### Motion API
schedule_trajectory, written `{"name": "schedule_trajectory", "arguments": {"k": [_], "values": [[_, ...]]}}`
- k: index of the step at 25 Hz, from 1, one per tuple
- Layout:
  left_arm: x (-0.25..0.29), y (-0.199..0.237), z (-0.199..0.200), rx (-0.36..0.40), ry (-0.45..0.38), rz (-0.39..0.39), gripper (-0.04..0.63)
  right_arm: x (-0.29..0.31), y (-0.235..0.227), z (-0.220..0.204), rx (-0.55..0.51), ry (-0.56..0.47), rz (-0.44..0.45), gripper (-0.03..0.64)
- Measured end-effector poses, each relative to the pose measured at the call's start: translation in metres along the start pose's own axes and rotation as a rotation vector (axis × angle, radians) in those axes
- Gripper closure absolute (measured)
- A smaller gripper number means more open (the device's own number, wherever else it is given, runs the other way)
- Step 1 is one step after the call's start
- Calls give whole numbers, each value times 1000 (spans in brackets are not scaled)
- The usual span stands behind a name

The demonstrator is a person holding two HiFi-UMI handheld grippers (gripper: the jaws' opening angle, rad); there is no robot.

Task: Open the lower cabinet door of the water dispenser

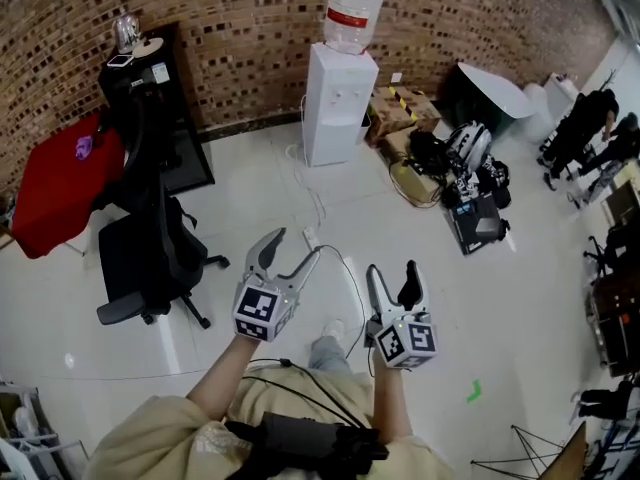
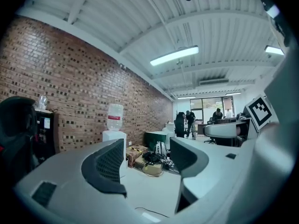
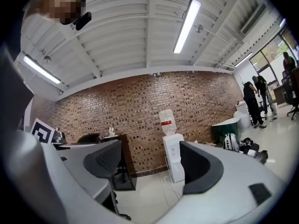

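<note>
A white water dispenser (image 1: 338, 103) with a clear bottle on top stands against the brick wall, far across the floor; its lower cabinet door looks shut. It also shows in the left gripper view as the dispenser (image 2: 115, 133) and in the right gripper view as the dispenser (image 3: 172, 155). My left gripper (image 1: 290, 245) is open, held in the air well short of it, nothing between its jaws. My right gripper (image 1: 392, 271) is open too, beside the left, empty.
A black office chair (image 1: 150, 258) stands at the left, with a black cabinet (image 1: 160, 98) and red cloth (image 1: 60, 188) behind. Boxes and bags (image 1: 450, 168) lie right of the dispenser. A white cable (image 1: 315, 208) runs over the tiles. People (image 1: 590, 123) stand far right.
</note>
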State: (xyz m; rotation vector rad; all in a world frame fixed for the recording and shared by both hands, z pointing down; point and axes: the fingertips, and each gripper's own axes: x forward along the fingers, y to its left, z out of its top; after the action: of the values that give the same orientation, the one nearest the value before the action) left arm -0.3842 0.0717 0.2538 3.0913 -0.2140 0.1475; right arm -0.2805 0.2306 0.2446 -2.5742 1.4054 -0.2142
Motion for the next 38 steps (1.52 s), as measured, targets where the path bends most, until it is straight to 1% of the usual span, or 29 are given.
{"name": "schedule_trajectory", "arguments": {"k": [2, 4, 7, 11, 17, 20, 23, 26, 28, 30, 33, 36, 38], "values": [[36, 10, 7, -16, -1, 24, 307, 35, -27, 14, 0, -25, 22, 207], [70, 6, 18, -30, -10, 41, 305, 57, -62, 34, -12, -44, 32, 207], [116, 7, 40, -7, -23, 89, 305, 89, -107, 55, 4, -66, 45, 207], [167, 1, 52, 23, -22, 120, 305, 121, -145, 58, 3, -35, 72, 207], [220, 13, 42, 19, 20, 131, 305, 171, -153, 44, 19, 25, 149, 210], [249, 29, 37, 25, 19, 127, 305, 205, -163, 31, 34, 65, 157, 210], [287, 59, 32, 17, 2, 129, 305, 253, -169, 26, 42, 68, 177, 210], [329, 99, 33, 6, -17, 170, 305, 305, -167, 19, 36, 134, 241, 210], [357, 121, 36, 2, -31, 190, 305, 335, -172, 18, 17, 172, 267, 210], [384, 135, 43, -4, -45, 179, 305, 365, -184, 20, 4, 182, 259, 210], [413, 153, 48, -4, -55, 148, 305, 407, -196, 22, 11, 169, 245, 210], [437, 183, 39, -37, -43, 169, 305, 450, -200, 25, -2, 173, 268, 210], [449, 195, 33, -57, -30, 188, 305, 473, -207, 27, -16, 184, 289, 210]]}}
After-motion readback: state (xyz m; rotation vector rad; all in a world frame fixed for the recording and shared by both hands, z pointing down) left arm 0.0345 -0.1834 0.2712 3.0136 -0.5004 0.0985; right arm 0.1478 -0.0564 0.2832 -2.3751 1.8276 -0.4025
